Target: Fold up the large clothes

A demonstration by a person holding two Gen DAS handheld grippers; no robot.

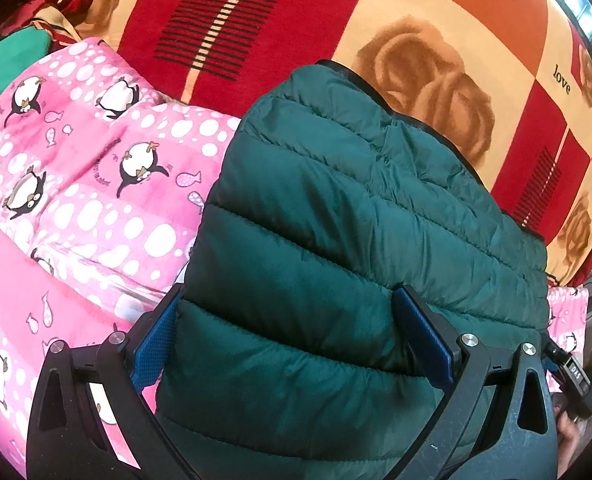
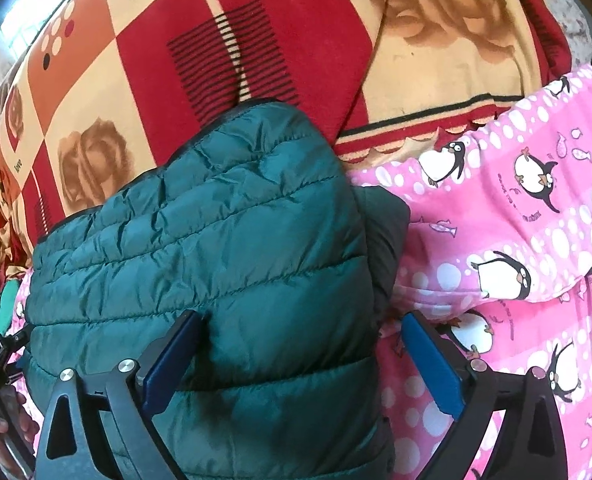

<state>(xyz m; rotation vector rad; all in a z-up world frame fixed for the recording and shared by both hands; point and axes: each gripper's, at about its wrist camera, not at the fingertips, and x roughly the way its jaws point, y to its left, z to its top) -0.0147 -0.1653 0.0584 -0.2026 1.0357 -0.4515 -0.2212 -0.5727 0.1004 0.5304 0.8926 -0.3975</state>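
I see a folded green puffer jacket lying on a pink penguin quilt, its far end over a red and cream blanket. Its long axis runs from near to far, straight ahead of both tools. My left gripper straddles its near left part, jaws wide, gripping nothing. My right gripper straddles its near right edge, equally wide and empty. Neither seems nearer.
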